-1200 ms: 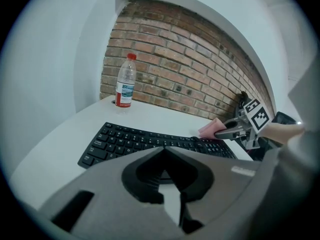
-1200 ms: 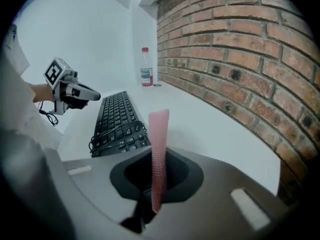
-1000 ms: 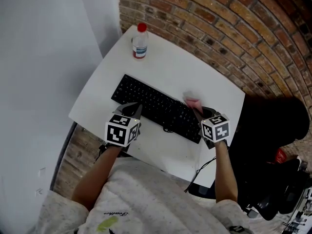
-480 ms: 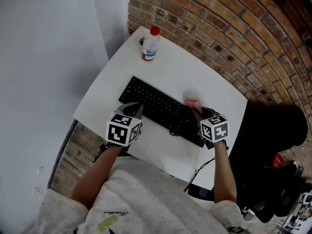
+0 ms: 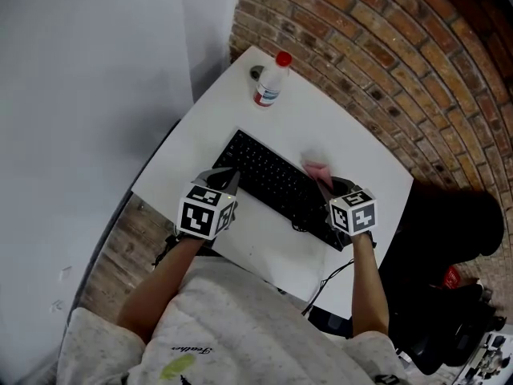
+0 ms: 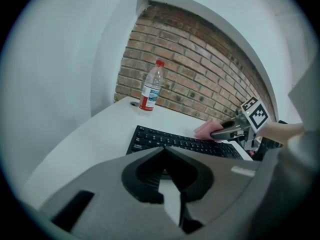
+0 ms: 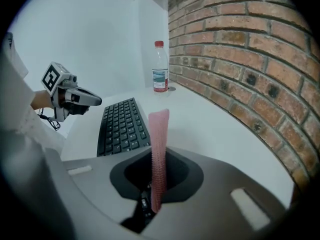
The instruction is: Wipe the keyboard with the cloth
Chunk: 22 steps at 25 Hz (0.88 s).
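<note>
The black keyboard (image 5: pixel 276 183) lies slantwise on the white table (image 5: pixel 353 159). My right gripper (image 5: pixel 323 180) is shut on a pink cloth (image 5: pixel 317 169), which it holds over the keyboard's far right part. In the right gripper view the cloth (image 7: pixel 159 139) stands up as a thin strip between the jaws of the right gripper (image 7: pixel 158 156), with the keyboard (image 7: pixel 119 125) to its left. My left gripper (image 5: pixel 227 178) hovers at the keyboard's near left end. In the left gripper view the left gripper (image 6: pixel 164 150) has its jaw tips together, with nothing in them.
A clear water bottle with a red cap (image 5: pixel 272 81) stands at the table's far corner by the brick wall (image 5: pixel 385 46). A cable (image 5: pixel 333 275) hangs off the near right edge. A dark chair (image 5: pixel 457 215) is to the right, and a white wall (image 5: pixel 88 79) to the left.
The table, keyboard and bottle have slid right in the head view. Both grippers now sit a little further left along the keyboard. The cloth stays clamped.
</note>
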Available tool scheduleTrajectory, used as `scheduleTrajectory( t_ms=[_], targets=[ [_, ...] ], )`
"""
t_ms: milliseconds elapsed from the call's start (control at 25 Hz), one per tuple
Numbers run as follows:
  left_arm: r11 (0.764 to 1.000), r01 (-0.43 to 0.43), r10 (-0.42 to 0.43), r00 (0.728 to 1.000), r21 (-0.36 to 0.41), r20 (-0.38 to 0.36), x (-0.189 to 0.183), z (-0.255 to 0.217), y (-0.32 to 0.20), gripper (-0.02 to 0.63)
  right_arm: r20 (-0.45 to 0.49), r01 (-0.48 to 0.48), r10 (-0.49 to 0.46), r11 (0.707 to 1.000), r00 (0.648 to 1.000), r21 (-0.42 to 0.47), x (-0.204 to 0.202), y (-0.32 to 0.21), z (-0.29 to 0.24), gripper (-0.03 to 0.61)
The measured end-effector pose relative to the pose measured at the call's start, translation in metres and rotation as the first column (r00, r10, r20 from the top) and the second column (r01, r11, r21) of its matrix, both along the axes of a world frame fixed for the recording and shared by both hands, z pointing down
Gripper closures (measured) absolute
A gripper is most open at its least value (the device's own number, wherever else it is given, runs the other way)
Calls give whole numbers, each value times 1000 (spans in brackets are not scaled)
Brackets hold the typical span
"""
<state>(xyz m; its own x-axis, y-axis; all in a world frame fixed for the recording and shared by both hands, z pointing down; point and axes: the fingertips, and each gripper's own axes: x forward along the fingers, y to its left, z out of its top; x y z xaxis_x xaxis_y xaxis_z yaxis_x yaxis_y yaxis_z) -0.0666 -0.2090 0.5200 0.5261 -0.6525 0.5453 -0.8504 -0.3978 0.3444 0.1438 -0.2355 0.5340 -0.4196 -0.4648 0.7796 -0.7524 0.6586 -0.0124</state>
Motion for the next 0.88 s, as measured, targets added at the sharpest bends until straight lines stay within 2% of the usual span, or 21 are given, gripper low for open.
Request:
scheduleTrajectory(
  t_ms=[880],
  targets=[
    [999,49,-50,999,-11,-20,-65,4,-12,617,-3,99,-99,995,995,-2,-99,-29,2,555]
  ],
)
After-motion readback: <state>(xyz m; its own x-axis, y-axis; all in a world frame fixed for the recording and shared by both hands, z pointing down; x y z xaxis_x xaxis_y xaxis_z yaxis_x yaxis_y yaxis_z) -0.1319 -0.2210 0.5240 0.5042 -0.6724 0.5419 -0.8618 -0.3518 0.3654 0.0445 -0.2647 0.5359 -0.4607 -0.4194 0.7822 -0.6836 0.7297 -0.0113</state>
